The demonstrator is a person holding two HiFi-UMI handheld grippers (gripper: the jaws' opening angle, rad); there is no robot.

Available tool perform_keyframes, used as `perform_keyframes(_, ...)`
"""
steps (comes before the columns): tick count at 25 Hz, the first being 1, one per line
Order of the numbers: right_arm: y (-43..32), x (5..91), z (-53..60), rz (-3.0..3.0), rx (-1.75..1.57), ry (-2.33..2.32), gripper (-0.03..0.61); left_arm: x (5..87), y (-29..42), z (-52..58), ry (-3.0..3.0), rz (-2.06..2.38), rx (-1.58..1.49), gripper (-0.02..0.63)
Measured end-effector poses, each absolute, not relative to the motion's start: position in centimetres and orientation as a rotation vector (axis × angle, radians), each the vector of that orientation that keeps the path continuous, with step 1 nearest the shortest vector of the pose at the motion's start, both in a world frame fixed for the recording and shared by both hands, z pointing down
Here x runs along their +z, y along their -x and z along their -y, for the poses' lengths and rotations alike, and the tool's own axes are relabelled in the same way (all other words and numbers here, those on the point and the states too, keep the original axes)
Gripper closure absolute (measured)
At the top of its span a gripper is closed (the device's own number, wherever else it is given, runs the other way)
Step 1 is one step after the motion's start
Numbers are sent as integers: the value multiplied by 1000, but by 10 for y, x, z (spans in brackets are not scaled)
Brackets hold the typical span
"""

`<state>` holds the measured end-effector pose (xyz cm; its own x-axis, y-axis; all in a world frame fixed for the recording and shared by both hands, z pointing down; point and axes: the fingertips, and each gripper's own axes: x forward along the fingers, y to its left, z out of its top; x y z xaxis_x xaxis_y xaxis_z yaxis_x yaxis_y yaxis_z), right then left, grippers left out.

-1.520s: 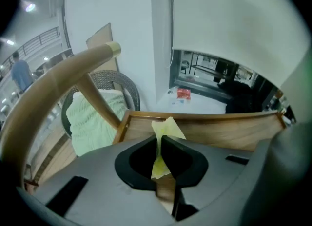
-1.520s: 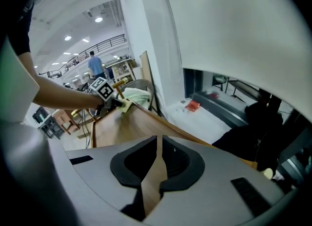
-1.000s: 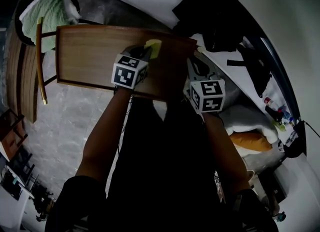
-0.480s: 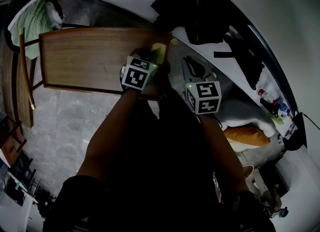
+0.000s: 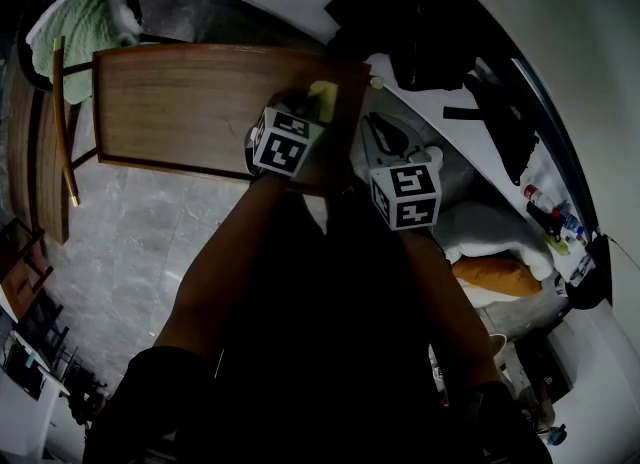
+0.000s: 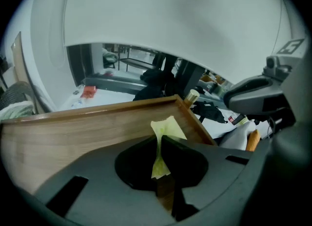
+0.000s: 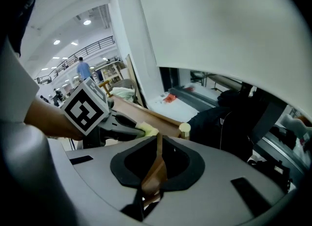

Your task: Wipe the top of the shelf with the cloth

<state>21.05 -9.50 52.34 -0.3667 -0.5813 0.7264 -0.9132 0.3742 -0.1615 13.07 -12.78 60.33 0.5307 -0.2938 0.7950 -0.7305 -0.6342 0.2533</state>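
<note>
Your left gripper clamps the yellow cloth at the shelf top's right end; your right gripper is closed and empty.

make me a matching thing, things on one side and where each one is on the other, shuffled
Things:
1. cloth
2. right gripper
3. green towel
4. round knob

Places:
a. at the far right corner of the shelf
b. draped on the chair past the shelf's left end
c. pinched between the jaws of the left gripper
d. closed on the shelf's right edge, as far as the right gripper view shows

Pairs: 1-c, 2-d, 3-b, 4-a
</note>
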Motion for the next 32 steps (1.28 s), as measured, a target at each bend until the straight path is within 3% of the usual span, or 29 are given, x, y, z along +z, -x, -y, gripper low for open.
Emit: perform_keyframes(32,33,527,149,2166,722,-1130,535,624,244,212,-1944,1206,1048,581)
